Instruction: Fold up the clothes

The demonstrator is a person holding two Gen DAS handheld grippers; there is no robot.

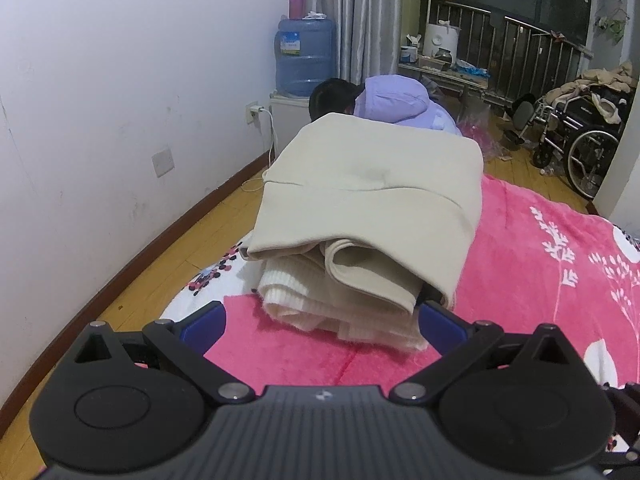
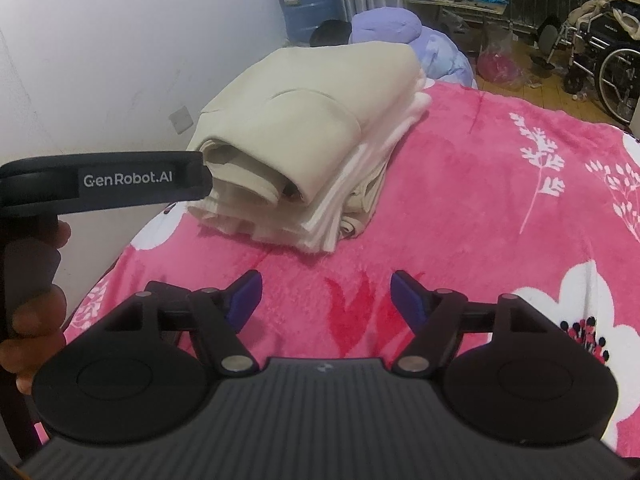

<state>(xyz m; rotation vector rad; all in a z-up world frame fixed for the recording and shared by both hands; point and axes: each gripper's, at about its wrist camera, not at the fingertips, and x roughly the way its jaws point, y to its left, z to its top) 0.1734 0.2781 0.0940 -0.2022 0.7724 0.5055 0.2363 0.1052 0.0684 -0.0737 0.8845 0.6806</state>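
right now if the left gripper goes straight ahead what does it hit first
Most likely the folded beige garment stack: the open left gripper points at its near edge, with the ribbed cream layer closest.

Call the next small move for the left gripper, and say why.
Probably back the left gripper straight off the pile. Its jaws stand open and hold nothing, right at the near edge of the folded beige garment, which already lies squared on the stacked white knitwear on the pink floral blanket. The right gripper is open too, short of the pile, so the fold looks finished.
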